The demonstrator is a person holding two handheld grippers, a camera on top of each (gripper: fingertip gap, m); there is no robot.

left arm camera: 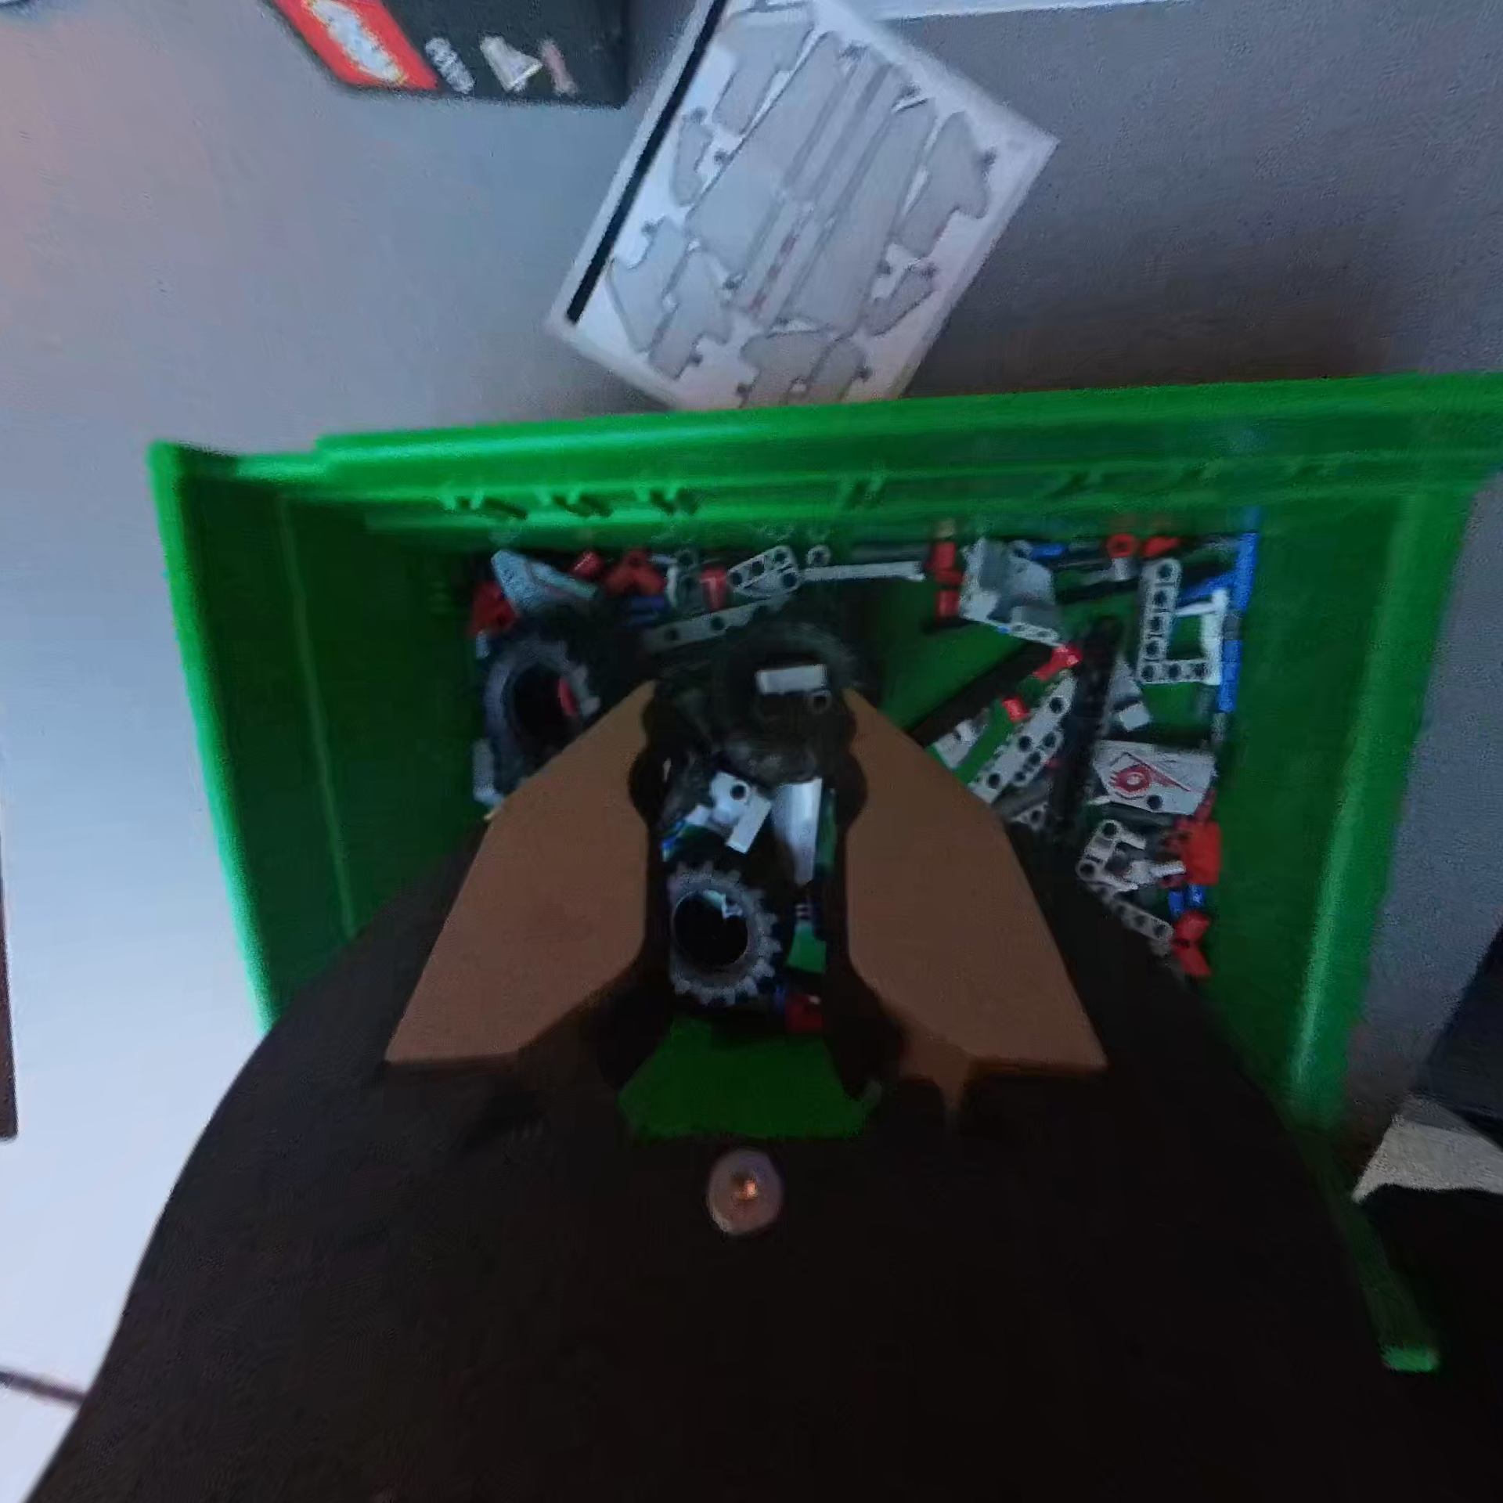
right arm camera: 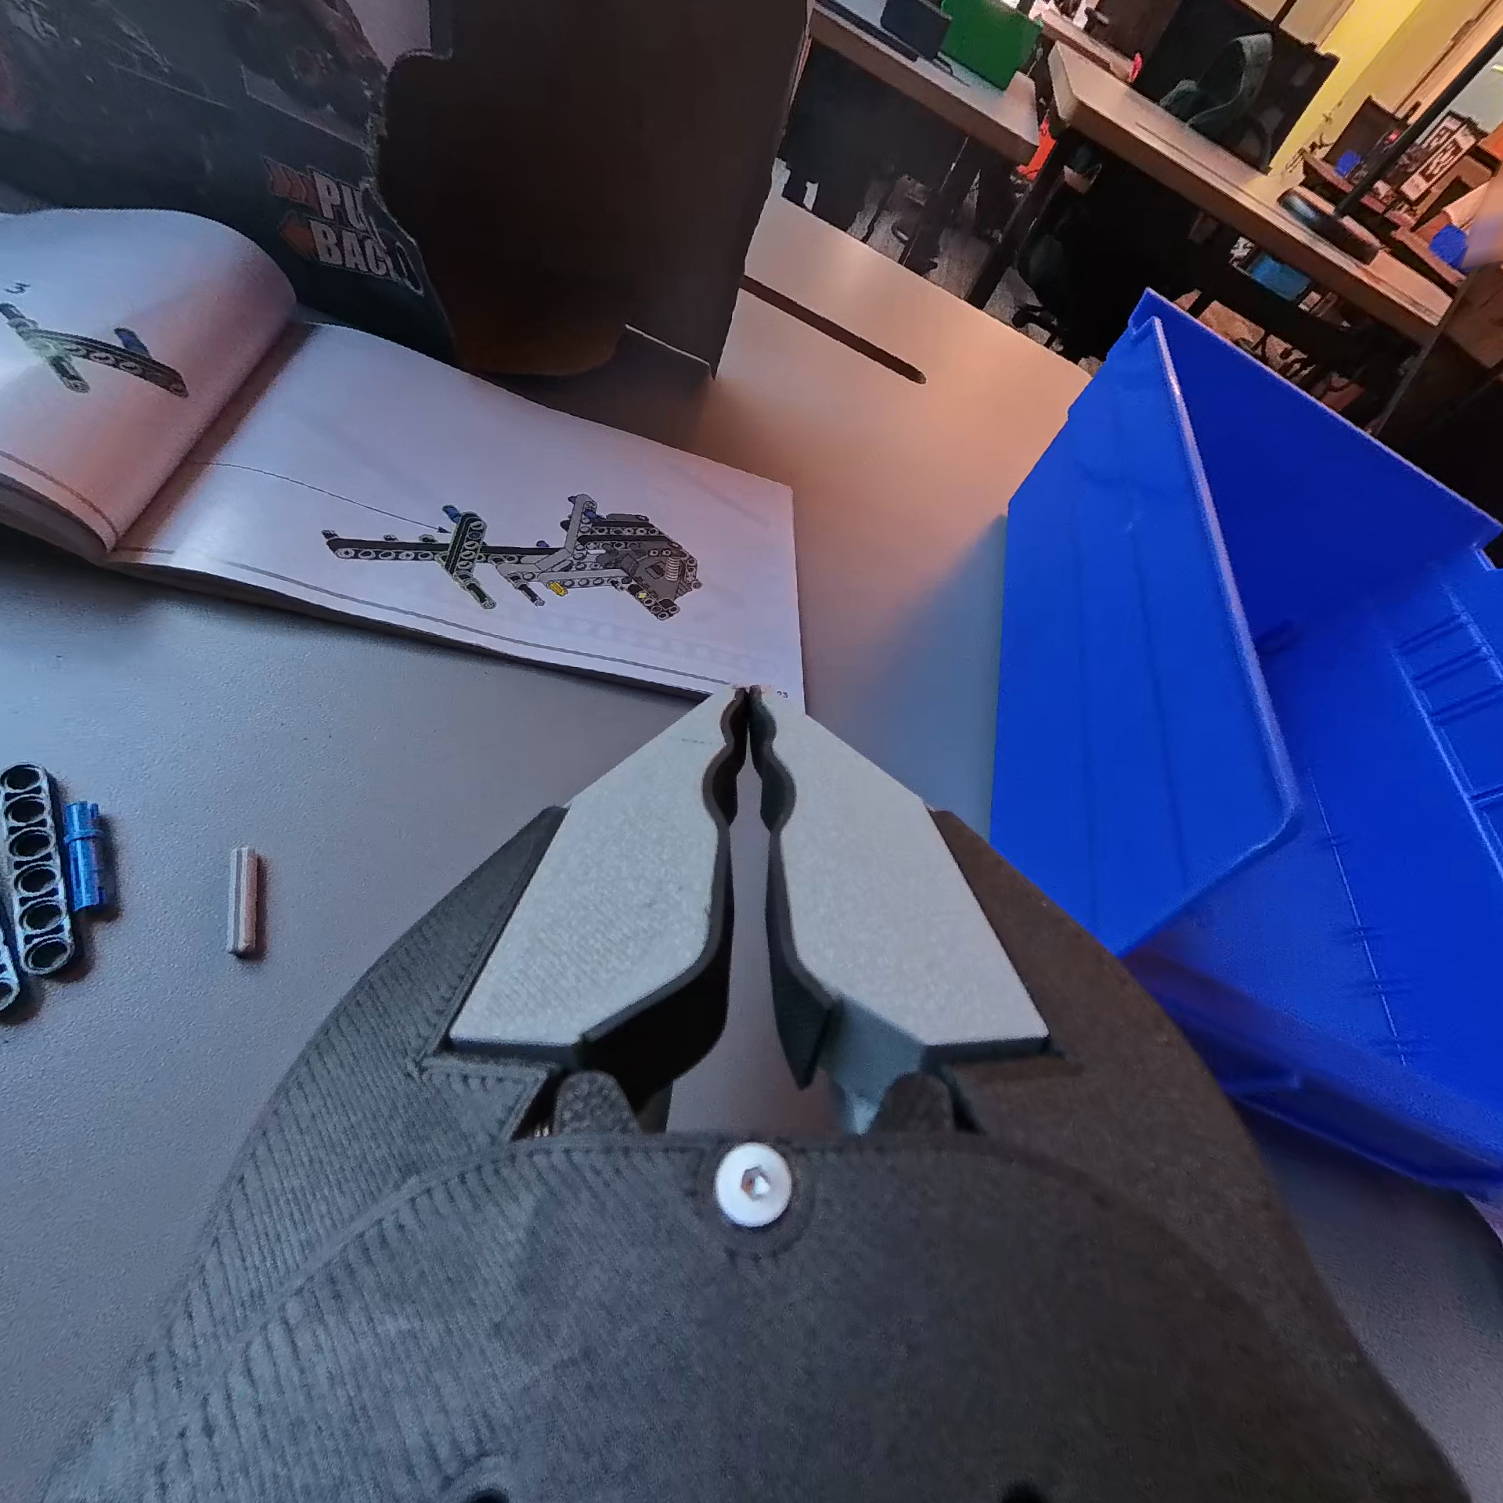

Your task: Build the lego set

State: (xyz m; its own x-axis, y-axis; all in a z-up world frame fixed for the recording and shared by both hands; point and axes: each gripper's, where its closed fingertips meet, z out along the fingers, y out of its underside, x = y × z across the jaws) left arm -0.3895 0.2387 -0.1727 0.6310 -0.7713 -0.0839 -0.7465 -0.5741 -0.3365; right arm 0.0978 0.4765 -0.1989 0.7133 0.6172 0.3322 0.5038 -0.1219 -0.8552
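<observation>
I see a grey table (right arm camera: 407, 813) with more desks in a dim room behind. An open instruction booklet (right arm camera: 488, 520), a black beam (right arm camera: 32, 870), a blue pin (right arm camera: 85, 854) and a grey axle (right arm camera: 243, 900) lie there, beside a blue bin (right arm camera: 1139, 651). My right gripper (right arm camera: 748, 699) hangs level, tips touching on nothing. My left gripper (left arm camera: 748, 699) points down into the green bin (left arm camera: 813, 463) of lego pieces (left arm camera: 1139, 691), fingers spread around a dark tyre (left arm camera: 756, 716) (too blurred to confirm a grip).

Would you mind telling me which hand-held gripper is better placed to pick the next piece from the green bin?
Probably the left hand-held gripper: it is open directly over the green bin. The right hand-held gripper is shut, over the table.
</observation>
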